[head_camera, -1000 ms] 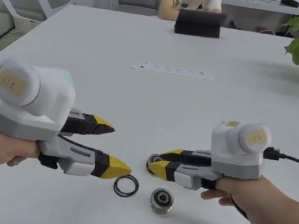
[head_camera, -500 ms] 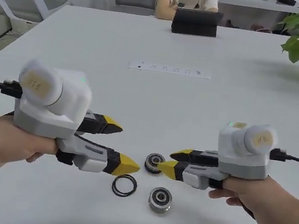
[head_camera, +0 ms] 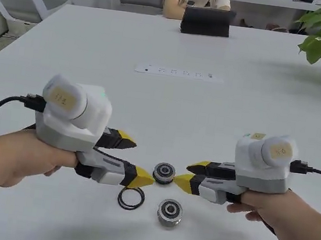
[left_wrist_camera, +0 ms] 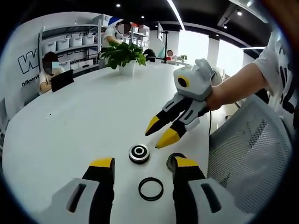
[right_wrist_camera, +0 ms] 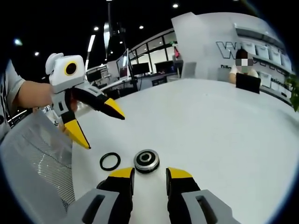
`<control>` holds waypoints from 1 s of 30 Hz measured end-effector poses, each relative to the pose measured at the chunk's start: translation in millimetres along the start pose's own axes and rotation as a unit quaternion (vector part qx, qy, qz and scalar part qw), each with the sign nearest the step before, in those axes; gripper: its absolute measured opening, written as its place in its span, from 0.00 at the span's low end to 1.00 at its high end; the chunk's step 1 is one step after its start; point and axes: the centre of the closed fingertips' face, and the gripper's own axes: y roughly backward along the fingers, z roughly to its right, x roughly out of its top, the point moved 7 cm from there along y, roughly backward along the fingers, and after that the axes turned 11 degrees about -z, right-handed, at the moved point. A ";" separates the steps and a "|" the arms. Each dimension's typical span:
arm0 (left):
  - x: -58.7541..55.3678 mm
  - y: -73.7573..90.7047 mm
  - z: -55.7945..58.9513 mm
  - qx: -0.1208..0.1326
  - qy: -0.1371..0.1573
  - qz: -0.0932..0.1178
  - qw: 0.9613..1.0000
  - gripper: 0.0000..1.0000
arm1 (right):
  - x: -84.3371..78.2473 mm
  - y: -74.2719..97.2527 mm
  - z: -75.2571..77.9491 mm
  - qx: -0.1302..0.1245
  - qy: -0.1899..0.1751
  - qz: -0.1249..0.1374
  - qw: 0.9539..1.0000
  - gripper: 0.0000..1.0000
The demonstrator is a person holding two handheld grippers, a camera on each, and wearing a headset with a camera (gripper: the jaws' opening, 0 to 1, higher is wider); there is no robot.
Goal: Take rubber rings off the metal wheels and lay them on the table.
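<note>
Counting two wheels and one ring from my end. The first wheel (head_camera: 164, 172) sits on the table (head_camera: 208, 114) right between my gripper tips. From it, the rubber ring (head_camera: 131, 198) lies loose at roughly 7 o'clock and the second wheel (head_camera: 170, 211) near 6. My left gripper (head_camera: 138, 160) and right gripper (head_camera: 186, 173) both have their jaws spread, holding nothing.

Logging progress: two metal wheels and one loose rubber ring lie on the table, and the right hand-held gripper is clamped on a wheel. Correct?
No. The right hand-held gripper is open and empty; the wheel lies on the table ahead of its tips, as the right gripper view shows.
</note>
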 end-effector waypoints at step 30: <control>1.6 -38.8 -8.8 0.006 0.004 -0.015 1.000 0.30 | -0.9 -19.2 -4.0 0.008 0.028 -0.017 0.999 0.21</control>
